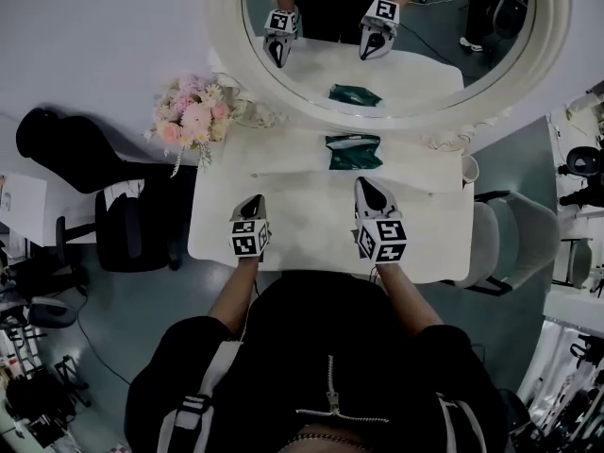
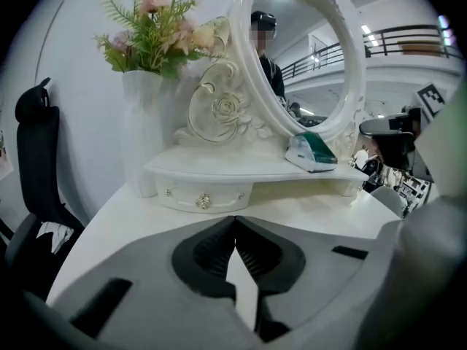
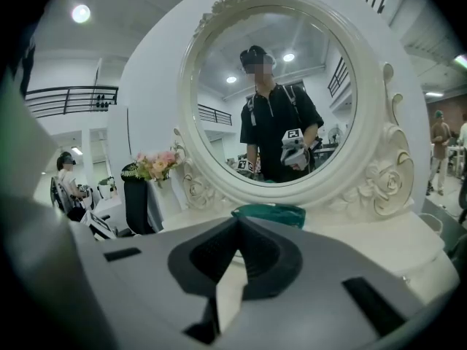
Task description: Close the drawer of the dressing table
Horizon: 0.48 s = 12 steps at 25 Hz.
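The small white drawer (image 2: 204,195) with a jewelled knob (image 2: 203,201) sits under the raised shelf of the white dressing table (image 1: 226,225), its front about flush with the shelf edge. My left gripper (image 1: 253,199) (image 2: 234,219) hovers over the tabletop a short way in front of the drawer, apart from it, jaws shut with nothing between them. My right gripper (image 1: 366,185) (image 3: 237,221) is beside it over the table's middle, also shut and empty, facing the oval mirror (image 1: 283,92).
A green pouch (image 1: 354,151) lies on the shelf below the mirror. A vase of pink flowers (image 1: 193,116) stands at the shelf's left end, a white cup (image 1: 470,170) at the right. A black chair (image 1: 132,225) stands left of the table, a grey chair (image 1: 514,234) right.
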Motion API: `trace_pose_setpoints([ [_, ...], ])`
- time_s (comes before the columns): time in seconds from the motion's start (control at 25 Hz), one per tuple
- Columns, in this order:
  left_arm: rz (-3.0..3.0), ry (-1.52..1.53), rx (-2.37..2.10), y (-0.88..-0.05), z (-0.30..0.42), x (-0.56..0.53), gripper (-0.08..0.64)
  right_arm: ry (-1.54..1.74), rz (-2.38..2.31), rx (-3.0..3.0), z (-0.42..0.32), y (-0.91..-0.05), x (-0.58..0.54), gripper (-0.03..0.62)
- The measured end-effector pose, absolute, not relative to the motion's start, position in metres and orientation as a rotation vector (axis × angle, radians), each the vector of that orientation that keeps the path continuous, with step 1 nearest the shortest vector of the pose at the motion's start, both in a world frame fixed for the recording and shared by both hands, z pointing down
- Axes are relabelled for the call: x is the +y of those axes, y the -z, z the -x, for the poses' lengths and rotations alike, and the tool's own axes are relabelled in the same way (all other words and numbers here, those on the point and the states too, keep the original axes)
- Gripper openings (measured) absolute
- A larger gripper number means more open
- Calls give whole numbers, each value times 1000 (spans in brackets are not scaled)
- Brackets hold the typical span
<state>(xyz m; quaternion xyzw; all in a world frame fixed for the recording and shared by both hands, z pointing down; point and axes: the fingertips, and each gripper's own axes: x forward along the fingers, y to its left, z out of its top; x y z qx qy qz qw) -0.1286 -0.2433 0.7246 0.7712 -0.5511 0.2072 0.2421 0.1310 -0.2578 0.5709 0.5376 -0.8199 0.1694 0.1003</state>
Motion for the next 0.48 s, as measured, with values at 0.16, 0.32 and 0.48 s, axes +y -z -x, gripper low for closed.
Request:
trace_pose_setpoints([
  [0.16,-2155,-524,-1494,-710,118,-242,6,-497,-1581,-2427,-128,-573,-254,0],
  [0.32,-2251,-479,-1477,-680,99,-249,6,-482,-1593,-2431,-129,-568,-252,0],
  [0.48,-2373,-420,-1455,-642,74,-259,6,-445,-1634,-2427,-136,-561,-250,0],
])
